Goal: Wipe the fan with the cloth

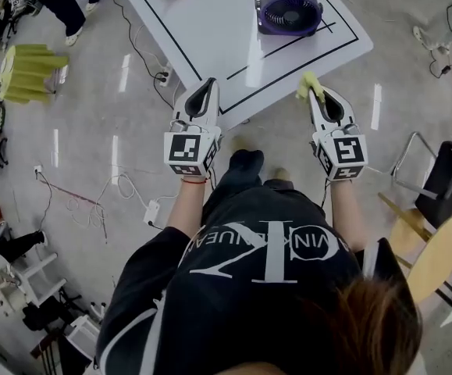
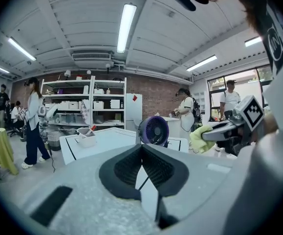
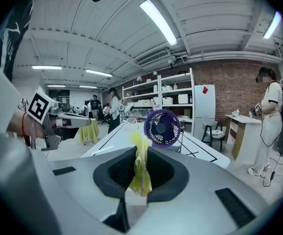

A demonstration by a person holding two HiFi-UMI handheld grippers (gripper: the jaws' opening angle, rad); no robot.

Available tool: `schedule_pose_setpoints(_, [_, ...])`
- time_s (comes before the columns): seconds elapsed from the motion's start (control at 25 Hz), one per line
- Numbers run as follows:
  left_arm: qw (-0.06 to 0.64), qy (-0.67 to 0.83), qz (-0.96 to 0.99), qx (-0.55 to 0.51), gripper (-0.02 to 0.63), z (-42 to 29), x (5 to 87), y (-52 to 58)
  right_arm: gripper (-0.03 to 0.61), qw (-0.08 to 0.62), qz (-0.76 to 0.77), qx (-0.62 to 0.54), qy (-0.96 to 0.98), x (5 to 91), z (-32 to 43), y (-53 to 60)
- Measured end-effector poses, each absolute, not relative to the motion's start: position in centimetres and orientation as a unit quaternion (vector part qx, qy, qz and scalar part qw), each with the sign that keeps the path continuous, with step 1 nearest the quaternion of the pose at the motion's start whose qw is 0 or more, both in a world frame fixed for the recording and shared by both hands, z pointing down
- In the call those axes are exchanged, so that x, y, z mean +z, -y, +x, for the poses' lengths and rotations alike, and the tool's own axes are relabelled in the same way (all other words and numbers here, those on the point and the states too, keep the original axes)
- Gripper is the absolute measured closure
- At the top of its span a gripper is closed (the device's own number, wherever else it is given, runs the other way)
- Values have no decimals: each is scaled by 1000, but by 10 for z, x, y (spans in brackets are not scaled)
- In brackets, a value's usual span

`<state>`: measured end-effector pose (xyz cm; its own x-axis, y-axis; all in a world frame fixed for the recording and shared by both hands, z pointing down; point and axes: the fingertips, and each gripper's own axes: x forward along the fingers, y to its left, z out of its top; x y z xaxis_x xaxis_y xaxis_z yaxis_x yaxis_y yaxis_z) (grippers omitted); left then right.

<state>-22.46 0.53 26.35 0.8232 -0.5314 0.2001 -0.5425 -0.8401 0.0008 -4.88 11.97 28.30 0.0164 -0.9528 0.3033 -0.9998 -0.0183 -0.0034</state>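
the right tool (image 1: 316, 96) pinches the yellow cloth (image 1: 308, 83); the left tool (image 1: 207, 84) is pressed together, empty. the fan (image 1: 288, 8) stands on the worktop (image 1: 210, 30), ahead of the cloth and well apart, nearer the right tool.

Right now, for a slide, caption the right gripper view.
Right gripper shut on yellow cloth, facing purple fan on white table.

Purple fan (image 1: 288, 8) sits far back on white table (image 1: 210, 30), w/ L gripper (image 1: 207, 86) closed at near edge & R gripper (image 1: 314, 94) pinching yellow cloth (image 1: 308, 83).
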Motion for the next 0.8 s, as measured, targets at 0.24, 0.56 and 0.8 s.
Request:
schedule_pose_setpoints(0.24, [32, 248, 963, 103, 603, -211, 275, 36, 534, 111, 720, 115, 675, 289, -53, -88])
schedule_pose_setpoints(0.56, [19, 186, 976, 111, 603, -187, 287, 65, 534, 112, 750, 114, 641, 296, -50, -63])
schedule_pose_setpoints(0.8, [25, 161, 980, 113, 603, -178, 303, 81, 534, 127, 760, 93, 631, 297, -55, -44])
